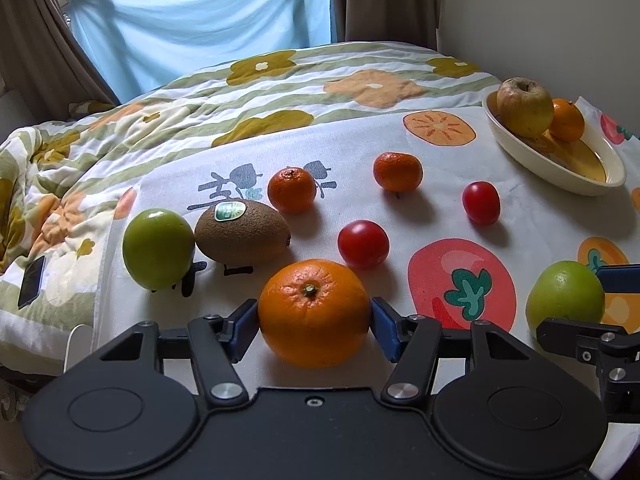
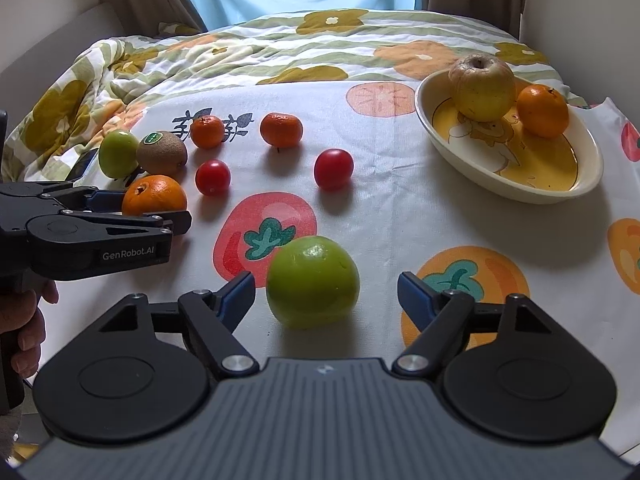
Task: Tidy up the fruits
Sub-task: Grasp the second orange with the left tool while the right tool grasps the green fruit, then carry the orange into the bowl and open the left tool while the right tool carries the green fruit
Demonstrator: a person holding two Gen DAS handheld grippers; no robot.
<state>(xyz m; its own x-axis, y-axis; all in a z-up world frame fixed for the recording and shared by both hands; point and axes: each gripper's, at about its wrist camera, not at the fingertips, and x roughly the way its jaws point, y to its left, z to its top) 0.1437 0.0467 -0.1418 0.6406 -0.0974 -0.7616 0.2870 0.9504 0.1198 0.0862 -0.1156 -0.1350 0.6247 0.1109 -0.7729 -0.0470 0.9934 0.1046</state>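
My left gripper point(image 1: 314, 322) is shut on a large orange point(image 1: 314, 312), its blue pads touching both sides; the orange rests on the fruit-print cloth point(image 1: 360, 148). In the right wrist view the same gripper point(image 2: 148, 204) holds the orange point(image 2: 154, 194) at the left. My right gripper point(image 2: 326, 294) is open around a green apple point(image 2: 313, 280), which lies nearer its left finger and apart from the right one. A cream oval bowl point(image 2: 560, 196) at the back right holds a yellow apple point(image 2: 482, 86) and an orange point(image 2: 542, 110).
On the cloth lie two tangerines point(image 1: 292, 189) point(image 1: 397, 171), two red tomatoes point(image 1: 363, 244) point(image 1: 481, 203), a kiwi point(image 1: 242, 232) and a second green apple point(image 1: 158, 248). A rumpled quilt point(image 1: 60, 184) with a phone point(image 1: 31, 282) lies left. A wall point(image 1: 540, 12) stands right.
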